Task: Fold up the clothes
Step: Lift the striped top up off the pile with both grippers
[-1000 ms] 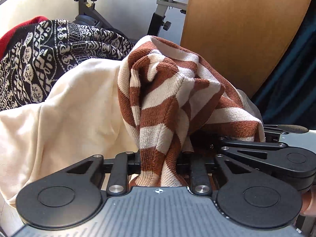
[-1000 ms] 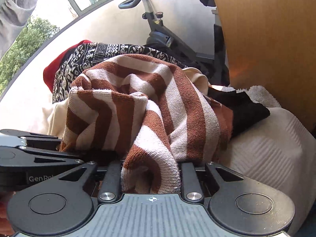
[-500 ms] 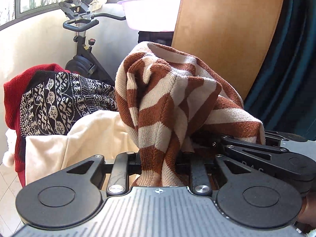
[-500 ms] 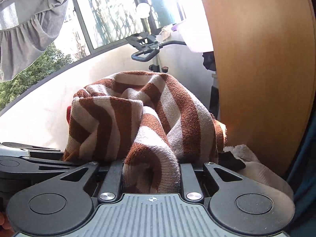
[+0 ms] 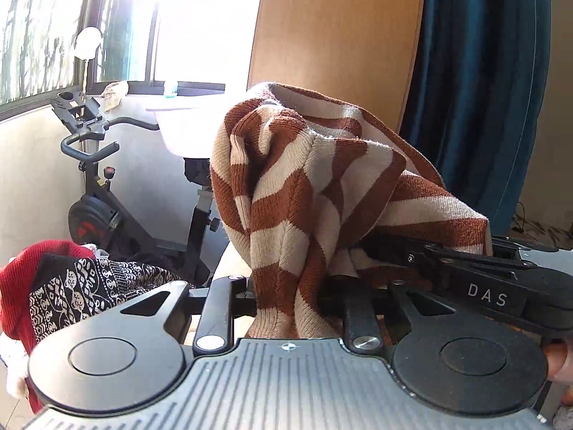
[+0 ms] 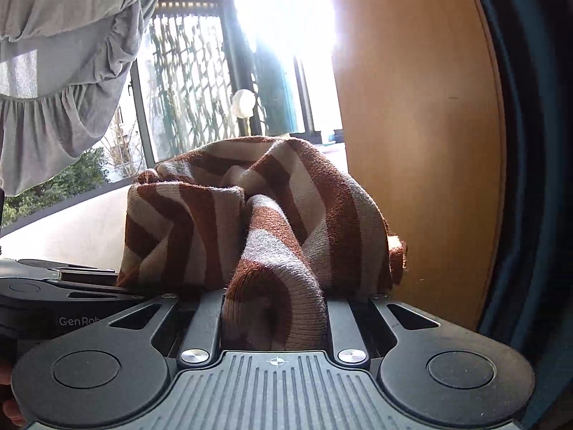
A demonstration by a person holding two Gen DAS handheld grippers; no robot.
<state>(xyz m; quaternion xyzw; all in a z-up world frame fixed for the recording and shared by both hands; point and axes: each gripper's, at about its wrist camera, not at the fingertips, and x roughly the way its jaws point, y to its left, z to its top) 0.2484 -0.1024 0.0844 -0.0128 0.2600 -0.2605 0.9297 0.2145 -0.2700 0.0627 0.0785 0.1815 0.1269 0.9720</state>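
Sunlight floods through the window [image 5: 43, 28] behind an exercise bike [image 5: 96, 186], beside a wooden panel [image 5: 333, 36] and a teal curtain [image 5: 476, 89]. Both tools grip one brown-and-cream striped sweater [image 5: 308, 193], bunched and held in the air: the left tool [image 5: 286, 308] pinches one fold, the right tool [image 6: 274, 319] another, side by side. Patterned and red clothes [image 5: 71, 286] lie lower left.

We hold our left gripper [image 5: 292, 308] and right gripper [image 6: 274, 322] close side by side, each pointing slightly downward, jaws clamped on the striped sweater [image 5: 322, 193]. Our right gripper sits at three o'clock in the left view.
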